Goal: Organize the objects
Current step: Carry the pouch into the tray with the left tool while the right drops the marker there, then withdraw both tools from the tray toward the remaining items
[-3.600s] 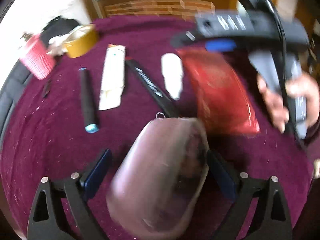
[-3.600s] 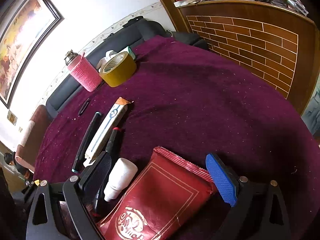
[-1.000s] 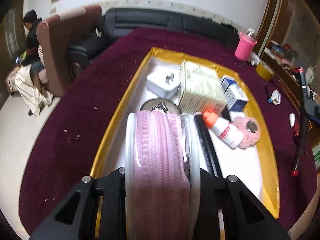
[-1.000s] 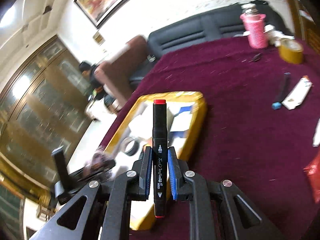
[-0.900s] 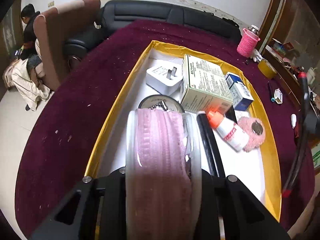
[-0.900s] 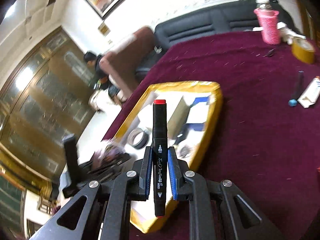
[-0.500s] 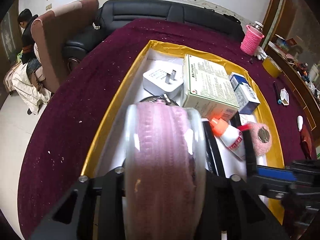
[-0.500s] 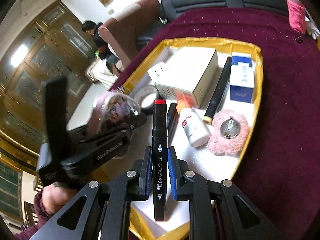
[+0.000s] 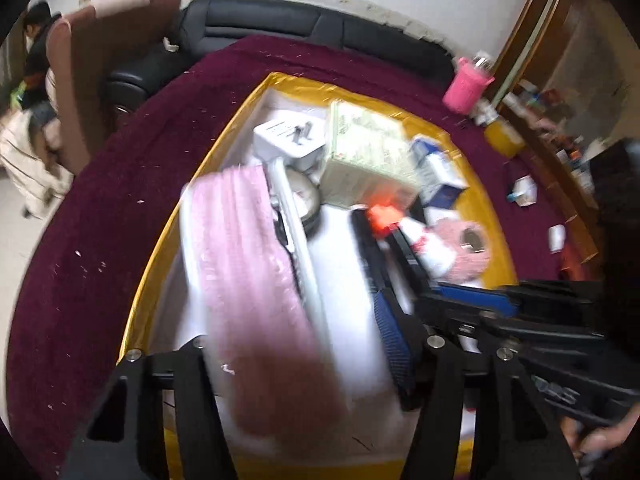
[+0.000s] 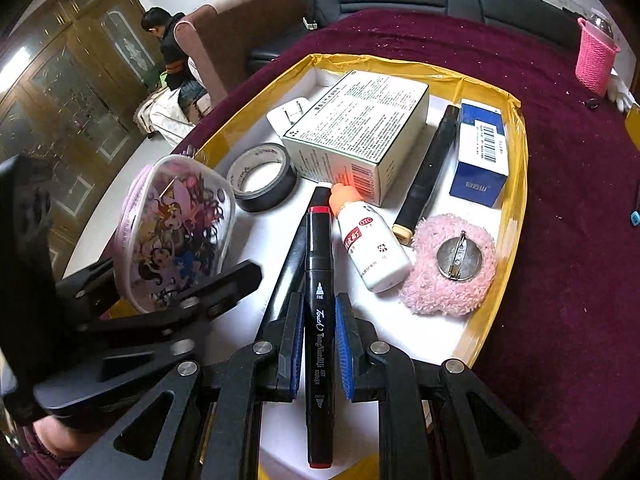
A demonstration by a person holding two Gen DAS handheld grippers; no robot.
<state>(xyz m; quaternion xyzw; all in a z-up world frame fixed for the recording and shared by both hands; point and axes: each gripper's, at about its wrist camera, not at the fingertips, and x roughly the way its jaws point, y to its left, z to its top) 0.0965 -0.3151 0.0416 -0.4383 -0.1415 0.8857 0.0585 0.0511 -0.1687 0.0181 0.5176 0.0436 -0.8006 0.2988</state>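
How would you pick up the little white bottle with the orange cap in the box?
Probably grip the white bottle across its round body, coming down from above. It lies on its side on the white floor of the yellow-rimmed box, orange cap toward the green-and-white carton. The body is its widest part. The black marker and fluffy pink brooch lie close on either side, so the fingers must fit between.

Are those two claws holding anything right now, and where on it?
The right claw clamps a black art marker around its lower barrel. The left claw is opening, letting go of the pink pouch.
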